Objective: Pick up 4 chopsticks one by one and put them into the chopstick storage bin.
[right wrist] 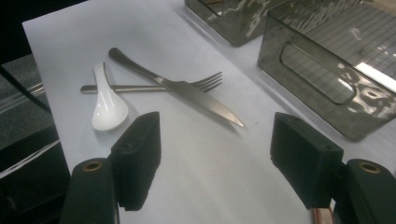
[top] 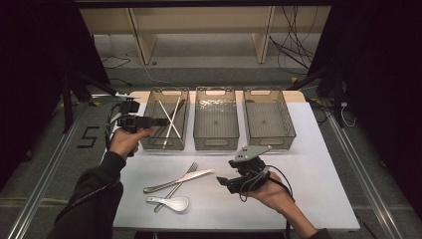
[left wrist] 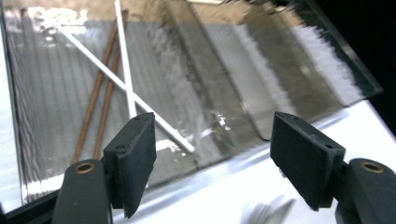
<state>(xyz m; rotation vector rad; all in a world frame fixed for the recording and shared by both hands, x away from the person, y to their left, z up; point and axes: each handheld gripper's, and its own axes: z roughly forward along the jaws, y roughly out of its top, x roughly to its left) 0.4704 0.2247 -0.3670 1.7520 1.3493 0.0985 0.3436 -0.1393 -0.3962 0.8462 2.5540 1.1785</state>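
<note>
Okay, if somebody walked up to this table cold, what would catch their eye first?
Probably the three smoky clear bins in a row at the far side of the white table; the left bin holds crossed white chopsticks and brown ones. Next, the cutlery in front: a knife lying across a fork, with a white spoon beside them. The open left gripper hovers at the left bin and the open right gripper points at the cutlery.

A dark long sleeve [top: 94, 199] covers the left forearm—both black two-jaw tongs [top: 164, 121] trail black cables, the right tongs [top: 222, 181] topped by a grey three-cornered plate [top: 251, 151].
</note>
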